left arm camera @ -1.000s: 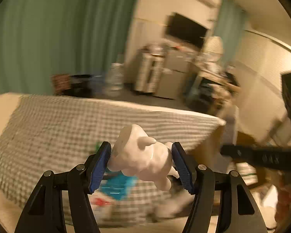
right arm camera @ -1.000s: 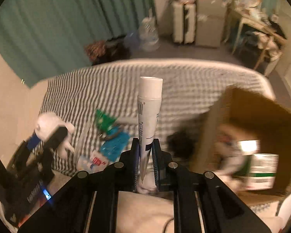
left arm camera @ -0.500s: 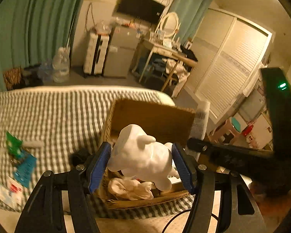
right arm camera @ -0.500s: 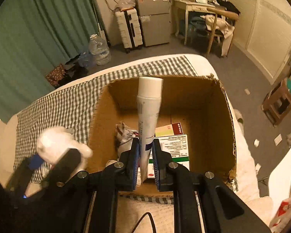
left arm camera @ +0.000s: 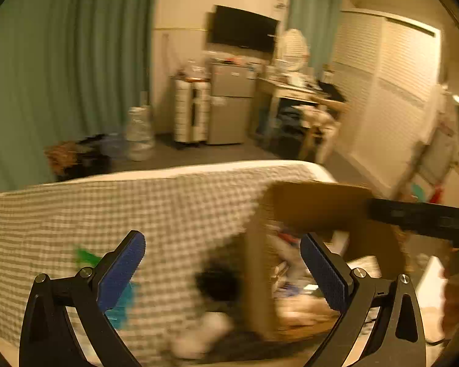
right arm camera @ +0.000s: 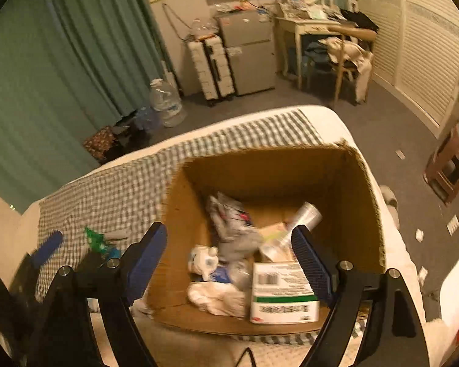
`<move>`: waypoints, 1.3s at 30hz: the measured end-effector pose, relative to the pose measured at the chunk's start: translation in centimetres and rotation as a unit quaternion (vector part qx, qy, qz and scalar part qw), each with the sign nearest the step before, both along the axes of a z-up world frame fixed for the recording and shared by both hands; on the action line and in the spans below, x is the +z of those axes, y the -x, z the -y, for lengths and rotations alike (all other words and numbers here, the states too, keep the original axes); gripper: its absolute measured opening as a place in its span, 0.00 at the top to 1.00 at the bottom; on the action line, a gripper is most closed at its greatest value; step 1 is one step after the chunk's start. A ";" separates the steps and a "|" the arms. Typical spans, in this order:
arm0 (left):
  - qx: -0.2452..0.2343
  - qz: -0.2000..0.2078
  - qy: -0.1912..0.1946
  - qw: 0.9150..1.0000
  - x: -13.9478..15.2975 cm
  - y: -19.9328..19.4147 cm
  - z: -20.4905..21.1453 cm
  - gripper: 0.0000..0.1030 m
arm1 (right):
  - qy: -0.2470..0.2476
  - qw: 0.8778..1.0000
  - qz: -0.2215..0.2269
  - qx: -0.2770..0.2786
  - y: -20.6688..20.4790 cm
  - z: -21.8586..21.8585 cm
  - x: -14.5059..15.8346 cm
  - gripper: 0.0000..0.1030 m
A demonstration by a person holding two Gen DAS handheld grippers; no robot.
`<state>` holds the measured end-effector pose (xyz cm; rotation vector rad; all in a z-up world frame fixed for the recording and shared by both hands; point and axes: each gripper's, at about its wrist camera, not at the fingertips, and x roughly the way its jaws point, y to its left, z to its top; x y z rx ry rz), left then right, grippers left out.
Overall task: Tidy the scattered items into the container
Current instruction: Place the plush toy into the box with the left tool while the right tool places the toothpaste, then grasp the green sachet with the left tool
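A brown cardboard box (right arm camera: 361,189) stands on the checked bed cover (right arm camera: 113,195). In it lie a white tube (right arm camera: 293,229), a white toy figure (right arm camera: 203,258), a white carton with a green stripe (right arm camera: 283,293) and crumpled wrappers (right arm camera: 229,223). My right gripper (right arm camera: 229,260) is open and empty above the box. My left gripper (left arm camera: 223,272) is open and empty, left of the box (left arm camera: 260,275). Green and blue packets (left arm camera: 119,302) and a dark item (left arm camera: 217,281) lie on the cover (left arm camera: 107,208), blurred.
A white item (left arm camera: 199,336) lies blurred on the cover near the box's front corner. Beyond the bed are green curtains (right arm camera: 61,76), a water jug (right arm camera: 166,101), a suitcase (right arm camera: 211,67), a small fridge (right arm camera: 251,52) and a desk with a chair (right arm camera: 345,52).
Both grippers have opened. The white toy figure left my left gripper and the white tube left my right gripper; both now lie in the box. The left gripper has swung left.
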<state>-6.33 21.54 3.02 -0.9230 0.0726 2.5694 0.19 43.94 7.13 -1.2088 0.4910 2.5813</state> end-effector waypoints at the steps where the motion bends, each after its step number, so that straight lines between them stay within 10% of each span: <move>1: 0.016 -0.001 0.007 1.000 0.0 0.4 1.3 0.00 | 0.003 1.000 -0.007 0.013 0.4 0.2 0.2 0.18; 8: 0.136 0.012 0.043 0.990 -3.7 3.0 12.2 0.00 | 0.016 0.990 -0.041 0.137 3.6 9.7 0.6 0.18; 15: 0.174 0.074 0.013 0.982 -10.4 4.2 16.2 0.00 | -0.027 0.980 0.029 0.197 9.1 18.6 -6.4 0.18; 33: 0.142 0.173 -0.008 0.975 -19.0 13.9 14.8 0.00 | -0.113 0.963 0.183 0.160 15.8 17.0 -18.5 0.20; 39: 0.131 0.195 0.001 0.972 -21.2 15.9 14.2 0.26 | -0.150 0.943 0.240 0.177 16.3 17.5 -20.7 0.21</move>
